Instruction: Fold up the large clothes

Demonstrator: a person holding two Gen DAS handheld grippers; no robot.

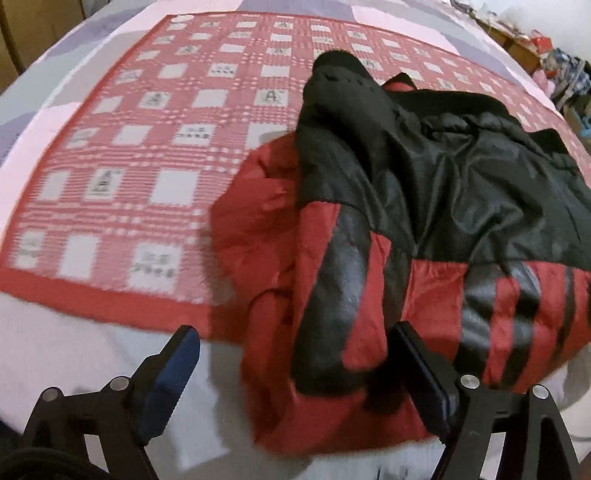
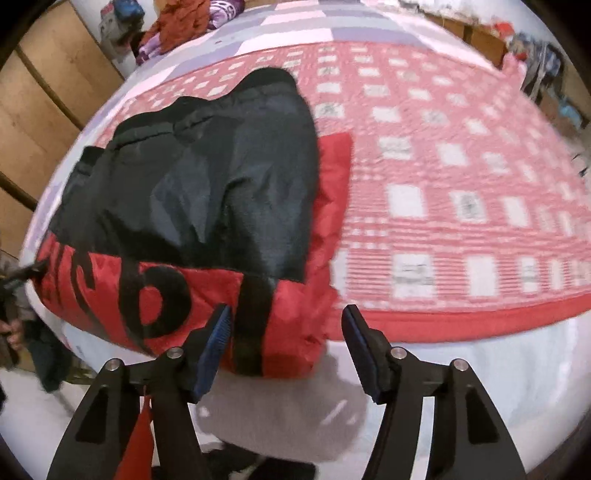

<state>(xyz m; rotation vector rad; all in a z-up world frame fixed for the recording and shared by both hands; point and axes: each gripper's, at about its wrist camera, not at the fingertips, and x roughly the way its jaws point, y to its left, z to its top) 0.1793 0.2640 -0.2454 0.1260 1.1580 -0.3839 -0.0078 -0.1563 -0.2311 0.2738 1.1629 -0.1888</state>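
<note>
**A:** Start with the biggest thing, the bed (image 1: 55, 350). A red checked blanket (image 1: 122, 177) covers its middle, and your jacket (image 1: 388, 206), black above and red below, lies bunched on that blanket's near edge, its hem spilling onto the white sheet.

**B:** Which way does the jacket run from my grippers?

**A:** Its long axis runs away from you, hem nearest, black collar end farthest up the blanket. From your left gripper (image 1: 295, 373) the jacket sits ahead and to the right; from your right gripper (image 2: 286, 343) it sits ahead and to the left. So the jacket lies between your two hands.

**B:** Which hand is nearer?

**A:** I judge them about equal. The left gripper has its jaws spread wide, and the red hem with a black stripe lies between them, with one finger in front of the cloth. The right gripper is also spread wide, with the hem corner (image 2: 291, 332) just in front of its gap. Neither grips anything.

**B:** Any baskets or boxes to mind?

**A:** None on the bed that I can make out. Beyond the jacket's far side there is only blurred clutter (image 2: 177, 26) at the room's edge, too soft to name.
</note>
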